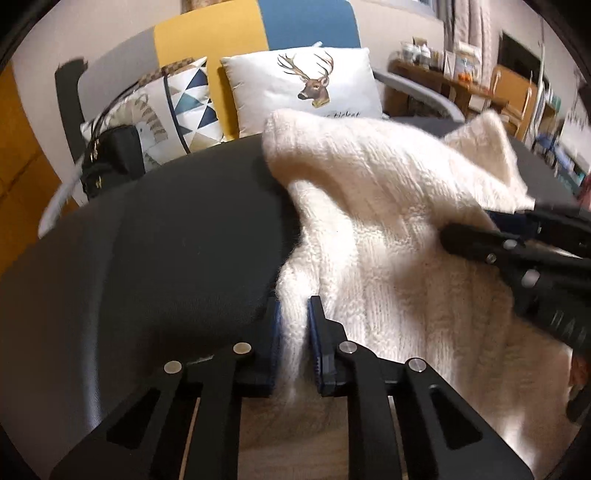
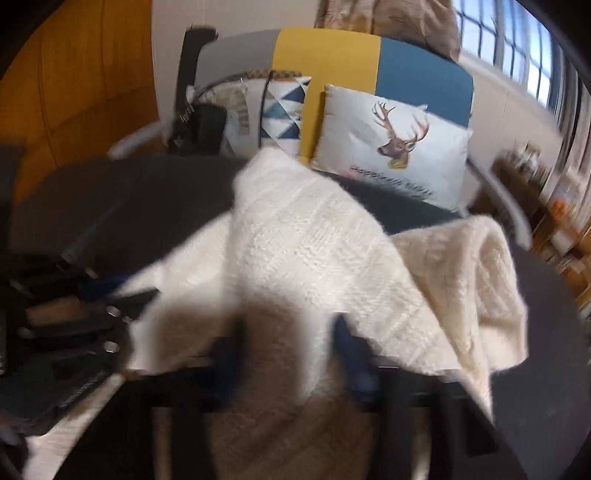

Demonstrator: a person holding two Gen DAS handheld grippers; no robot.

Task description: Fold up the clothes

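Cream fuzzy knit sweater (image 1: pixel 388 236) sits pinched in my left gripper (image 1: pixel 295 339): its blue-padded fingers (image 1: pixel 317 343) are narrow, w/ a fold of the knit's left edge squeezed between them, right at the bottom of the left wrist view. My right gripper (image 2: pixel 286 354) shows blurred in its own cam; knit fills the gap between its blue pads, which look set fairly narrow, but w/ that blur I can't tell if they actually clamp it. From the left cam its black body comes in from the right, tip against the sweater approx mid-cloth, fabric draped over it.

Sweater lies on a dark grey flat seat surface (image 1: pixel 177 236), bunched and partly lifted, one flap turned over toward the right side. Bare seat to the left of it.

Further back: small black bag w/ gold studs (image 1: pixel 110 155) at the left, then a white cushion w/ coloured triangles (image 1: pixel 192 107), and beside it a white cushion w/ a deer-head print (image 1: pixel 306 85). Behind them, a backrest in grey, yellow and blue panels (image 1: pixel 295 22). Cluttered wooden shelves (image 1: pixel 443 77) far right, blurred.
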